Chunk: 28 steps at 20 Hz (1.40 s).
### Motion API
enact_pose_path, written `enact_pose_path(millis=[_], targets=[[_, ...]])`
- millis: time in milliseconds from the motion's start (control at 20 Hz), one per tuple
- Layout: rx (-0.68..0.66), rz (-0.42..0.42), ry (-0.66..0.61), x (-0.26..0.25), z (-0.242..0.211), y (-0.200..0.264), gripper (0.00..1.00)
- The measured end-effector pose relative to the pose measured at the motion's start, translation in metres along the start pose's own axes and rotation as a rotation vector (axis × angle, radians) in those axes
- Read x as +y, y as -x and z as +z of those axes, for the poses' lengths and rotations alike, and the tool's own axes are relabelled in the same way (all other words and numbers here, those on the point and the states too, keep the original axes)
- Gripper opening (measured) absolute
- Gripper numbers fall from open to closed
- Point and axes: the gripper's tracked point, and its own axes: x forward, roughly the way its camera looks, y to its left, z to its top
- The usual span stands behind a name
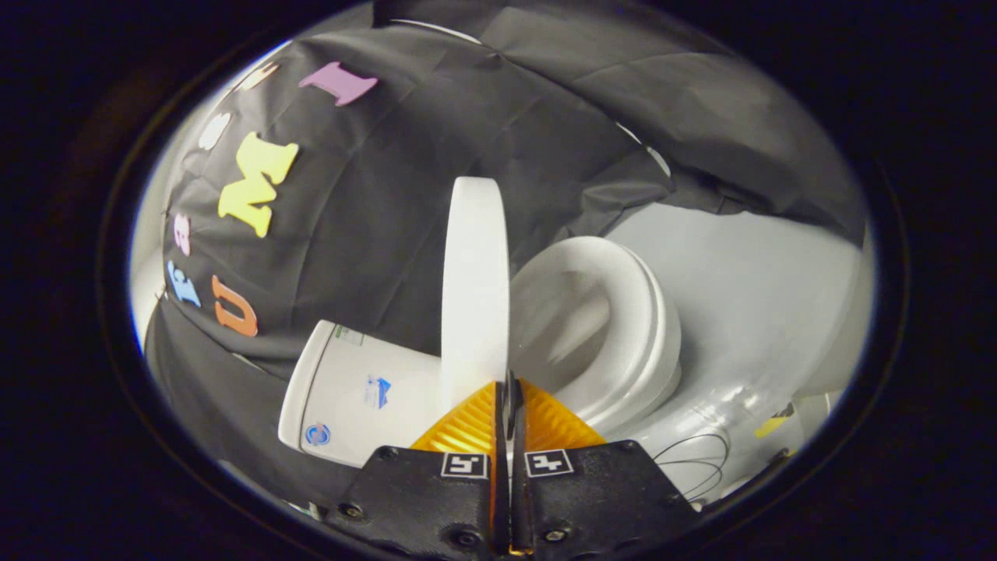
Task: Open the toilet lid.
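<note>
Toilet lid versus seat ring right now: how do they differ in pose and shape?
The toilet lid is raised clear of the bowl and seen edge-on as a solid slab just ahead of the fingers; the seat ring still lies down on the bowl. The lid is closed-faced, the seat ring has an open middle. Both are plain white. The hand-held gripper has its fingers nearly together at the lid's near edge.

Lid (473, 280): raised on edge, just ahead of the fingertips, between tank and seat.
Tank (354, 393): on the lid's far side from the seat, against the booth's cloth wall (389, 195).
Seat (623, 327): lies on the bowl (685, 436), beside the lid.
Gripper (510, 389): fingers together, tips at the lid's near edge.
Floor (763, 280): beyond the seat and bowl.
</note>
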Motion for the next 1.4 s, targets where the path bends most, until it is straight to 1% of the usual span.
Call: enact_pose_path(millis=[350, 600, 800, 1400], targets=[[-0.041, -0.042, 0.134, 0.037, 0.001, 0.01, 0.04], [-0.051, -0.052, 0.163, 0.048, -0.002, 0.01, 0.05], [-0.053, -0.04, 0.172, 0.06, -0.004, 0.013, 0.05], [-0.105, -0.072, 0.344, 0.099, -0.013, 0.017, 0.05]])
